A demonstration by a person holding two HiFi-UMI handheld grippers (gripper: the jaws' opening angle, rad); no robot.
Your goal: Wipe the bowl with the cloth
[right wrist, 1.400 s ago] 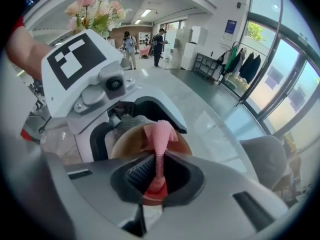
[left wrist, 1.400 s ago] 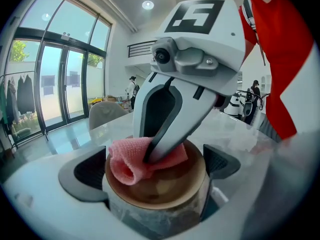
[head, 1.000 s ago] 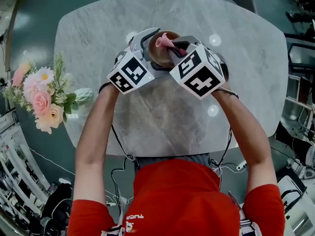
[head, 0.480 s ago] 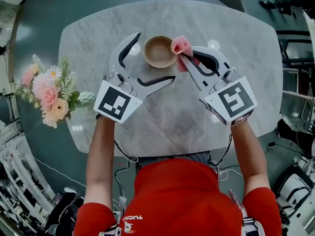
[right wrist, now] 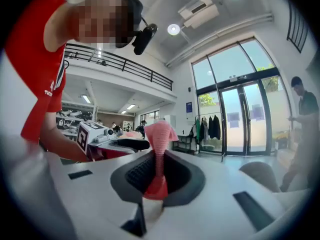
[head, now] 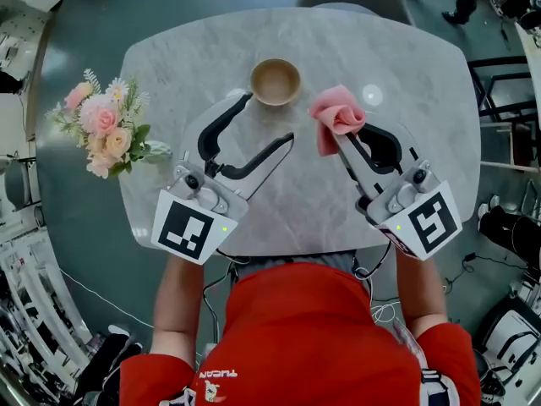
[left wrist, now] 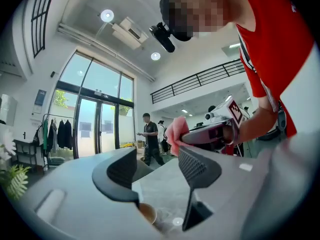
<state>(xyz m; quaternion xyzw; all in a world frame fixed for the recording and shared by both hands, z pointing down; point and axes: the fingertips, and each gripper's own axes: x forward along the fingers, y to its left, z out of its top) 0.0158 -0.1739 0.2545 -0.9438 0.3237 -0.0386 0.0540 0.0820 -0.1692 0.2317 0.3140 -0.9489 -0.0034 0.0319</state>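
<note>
The left claw is half open and empty; its jaws have just been closing. The bowl stands upright on the surface, just beyond the left claw's tips. The right claw is clamped on the pink cloth, right of the bowl and clear of it.
</note>
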